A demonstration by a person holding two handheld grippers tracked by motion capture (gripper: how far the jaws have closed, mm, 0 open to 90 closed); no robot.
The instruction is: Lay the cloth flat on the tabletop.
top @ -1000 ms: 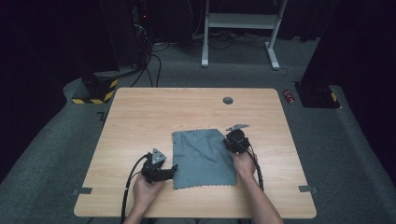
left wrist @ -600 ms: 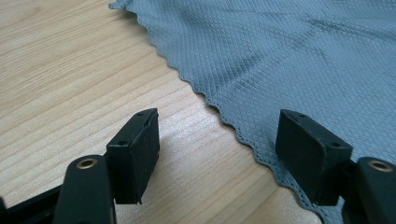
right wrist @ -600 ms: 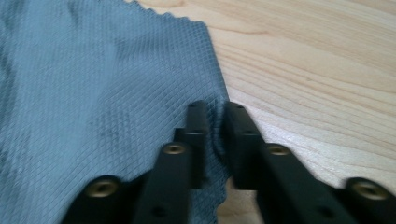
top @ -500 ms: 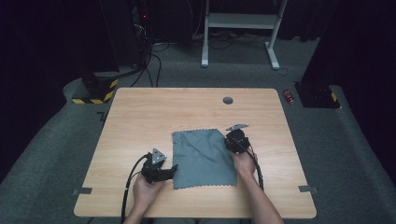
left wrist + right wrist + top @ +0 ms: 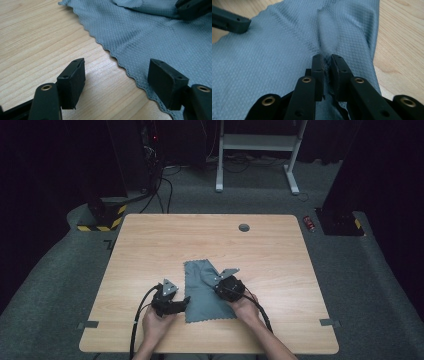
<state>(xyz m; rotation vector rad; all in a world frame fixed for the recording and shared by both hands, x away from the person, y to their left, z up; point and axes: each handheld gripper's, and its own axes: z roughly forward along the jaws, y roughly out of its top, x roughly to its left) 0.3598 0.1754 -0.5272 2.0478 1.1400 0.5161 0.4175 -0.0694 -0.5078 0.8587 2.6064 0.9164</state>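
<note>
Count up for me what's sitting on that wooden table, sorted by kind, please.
Grey cloths: 1, the cloth
Hand-held black grippers: 2, the left gripper and the right gripper
Total: 3

grey cloth (image 5: 202,290) partly folded on table
</note>
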